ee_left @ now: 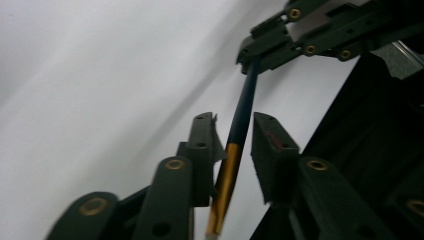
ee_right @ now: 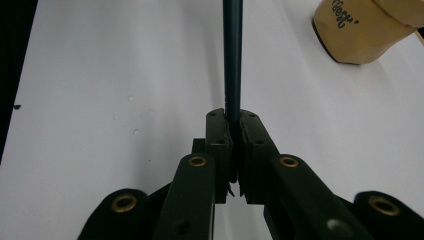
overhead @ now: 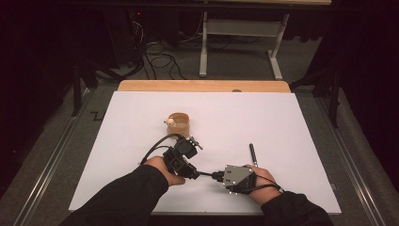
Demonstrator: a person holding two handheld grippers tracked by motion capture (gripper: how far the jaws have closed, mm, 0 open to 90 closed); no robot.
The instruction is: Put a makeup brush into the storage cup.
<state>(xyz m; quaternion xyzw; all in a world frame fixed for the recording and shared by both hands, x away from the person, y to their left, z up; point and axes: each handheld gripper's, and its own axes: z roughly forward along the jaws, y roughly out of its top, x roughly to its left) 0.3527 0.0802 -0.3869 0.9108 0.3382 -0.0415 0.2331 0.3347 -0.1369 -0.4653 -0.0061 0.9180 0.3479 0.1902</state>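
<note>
Blue-and-gold pen (ee_left: 239, 130) is passing between grippers: right gripper (ee_right: 233, 120) is pinching it, left gripper (ee_left: 235, 137) is standing loosely spread around it; next, withdrawing cleanly.

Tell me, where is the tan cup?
The tan cup stands on the white table, left of centre in the high view, just beyond the left gripper.

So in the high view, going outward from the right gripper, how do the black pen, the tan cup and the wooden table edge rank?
From the right gripper:
1. Black pen, on the white sheet just above the right hand.
2. Tan cup, farther up and to the left.
3. Wooden table edge, along the far end of the sheet.
</note>
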